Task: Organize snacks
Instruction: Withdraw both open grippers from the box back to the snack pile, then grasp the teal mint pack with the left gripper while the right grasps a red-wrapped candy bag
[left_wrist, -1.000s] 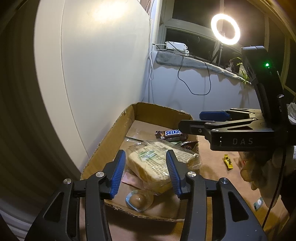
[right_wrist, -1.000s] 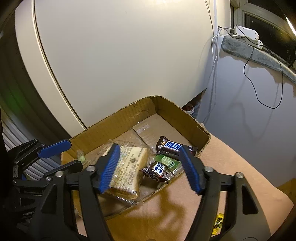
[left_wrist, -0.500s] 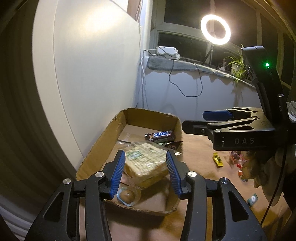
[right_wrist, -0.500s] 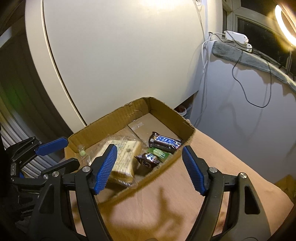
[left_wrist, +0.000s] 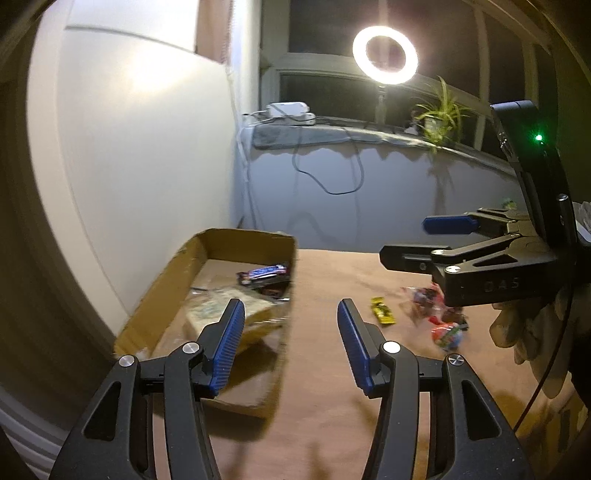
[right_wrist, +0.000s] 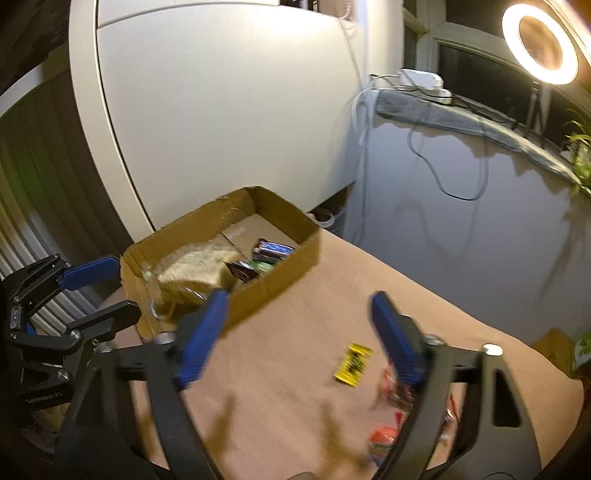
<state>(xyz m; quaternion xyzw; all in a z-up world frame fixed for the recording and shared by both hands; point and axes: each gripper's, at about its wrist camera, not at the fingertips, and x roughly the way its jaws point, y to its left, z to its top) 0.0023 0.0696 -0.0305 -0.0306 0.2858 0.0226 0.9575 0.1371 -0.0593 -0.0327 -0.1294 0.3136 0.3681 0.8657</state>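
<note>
Your left gripper (left_wrist: 290, 345) is spread wide with nothing between its fingers, and your right gripper (right_wrist: 301, 341) is also spread and empty above the table (right_wrist: 295, 354). Just beyond it, a yellow packet (right_wrist: 352, 363) and some red wrapped sweets (left_wrist: 441, 321) lie loose on the table, so this part is left to do. Farther away, the cardboard box (right_wrist: 273, 277) already contains a wrapped sandwich (right_wrist: 195, 267) and chocolate bars (left_wrist: 264, 275); I judge the task is about half done

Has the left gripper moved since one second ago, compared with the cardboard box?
Yes. The left gripper has backed away from the cardboard box and shifted right; its jaws, open, now straddle the box's right wall.
</note>
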